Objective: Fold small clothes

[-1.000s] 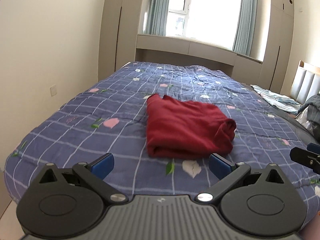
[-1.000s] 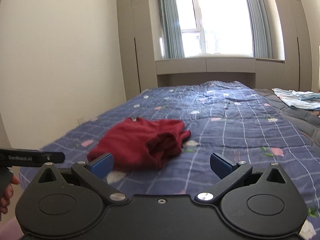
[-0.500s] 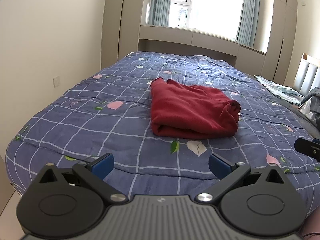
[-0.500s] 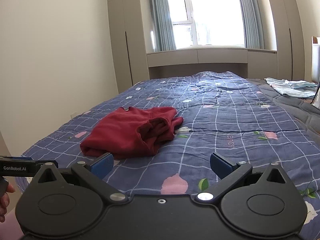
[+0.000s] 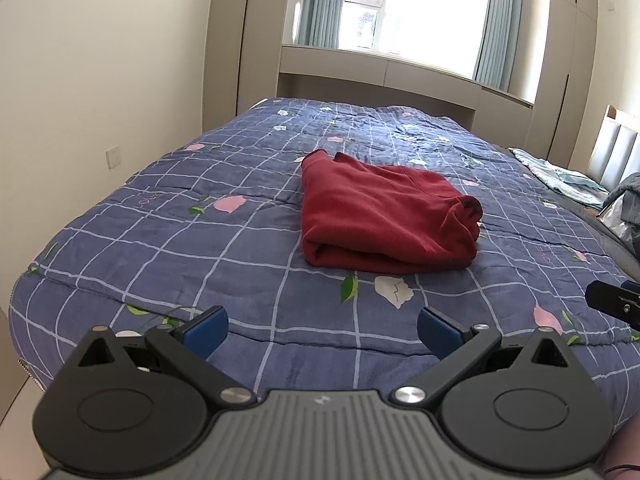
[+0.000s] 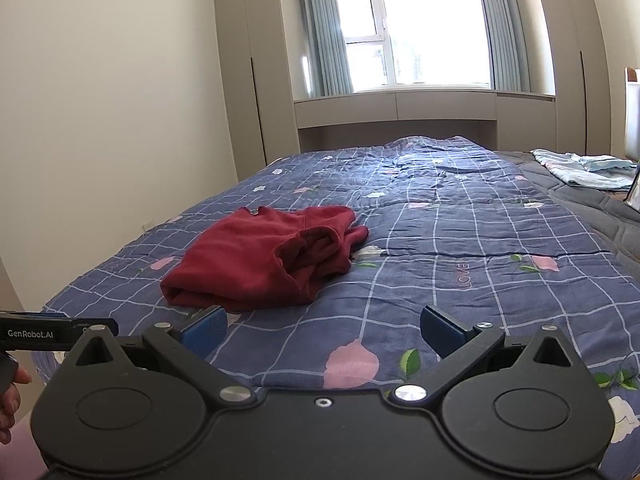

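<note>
A dark red garment (image 5: 384, 216) lies folded in a thick bundle on the blue checked quilt (image 5: 200, 248); it also shows in the right wrist view (image 6: 264, 260), left of centre. My left gripper (image 5: 322, 330) is open and empty, held back from the garment over the quilt's near edge. My right gripper (image 6: 324, 330) is open and empty, also short of the garment, which lies ahead and to its left. The tip of the right gripper shows at the left wrist view's right edge (image 5: 614, 304), and the left gripper shows at the right wrist view's left edge (image 6: 52, 332).
A pale wall (image 5: 100, 80) runs along the bed's left side. Wardrobes and a window ledge (image 6: 400, 108) stand beyond the far end. A light blue cloth (image 6: 580, 168) lies at the far right on a grey cover (image 6: 600, 208), near the headboard (image 5: 616, 148).
Both grippers have drawn back from the garment and tilted up, so it sits farther away in both views. The jaws stayed open. The garment has not moved.
</note>
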`<act>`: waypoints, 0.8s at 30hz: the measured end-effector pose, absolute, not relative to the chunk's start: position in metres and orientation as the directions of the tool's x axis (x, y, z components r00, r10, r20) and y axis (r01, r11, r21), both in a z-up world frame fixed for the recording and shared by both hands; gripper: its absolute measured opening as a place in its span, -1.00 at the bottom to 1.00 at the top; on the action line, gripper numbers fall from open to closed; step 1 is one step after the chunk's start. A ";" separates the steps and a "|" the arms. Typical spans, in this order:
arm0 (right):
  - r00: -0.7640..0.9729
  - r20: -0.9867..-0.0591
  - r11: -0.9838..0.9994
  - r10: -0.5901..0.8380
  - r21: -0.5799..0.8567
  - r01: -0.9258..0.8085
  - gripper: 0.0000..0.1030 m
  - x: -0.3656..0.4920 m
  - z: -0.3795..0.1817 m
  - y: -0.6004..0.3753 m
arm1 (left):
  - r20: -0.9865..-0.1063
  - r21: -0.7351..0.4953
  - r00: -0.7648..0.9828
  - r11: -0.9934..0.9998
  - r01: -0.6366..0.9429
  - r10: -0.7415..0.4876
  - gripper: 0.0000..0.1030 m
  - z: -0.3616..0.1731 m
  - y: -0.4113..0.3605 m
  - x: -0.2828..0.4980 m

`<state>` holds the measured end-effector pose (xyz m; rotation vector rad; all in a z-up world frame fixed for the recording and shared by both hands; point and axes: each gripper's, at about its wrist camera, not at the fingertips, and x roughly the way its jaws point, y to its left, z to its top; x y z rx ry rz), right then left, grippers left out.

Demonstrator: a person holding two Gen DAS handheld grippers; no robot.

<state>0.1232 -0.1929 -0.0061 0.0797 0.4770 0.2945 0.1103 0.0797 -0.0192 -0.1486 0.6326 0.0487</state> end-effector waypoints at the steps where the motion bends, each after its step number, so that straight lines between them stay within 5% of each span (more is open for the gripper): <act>1: 0.847 -0.440 0.955 0.297 0.144 -0.260 0.99 0.123 -0.006 -0.193 | -0.594 -0.123 0.805 0.988 -0.092 0.001 0.99 -0.019 0.080 0.111; 24: 0.836 -0.462 0.956 0.295 0.141 -0.259 0.99 0.129 -0.013 -0.191 | -0.607 -0.112 0.795 0.990 -0.085 0.000 0.99 -0.021 0.074 0.117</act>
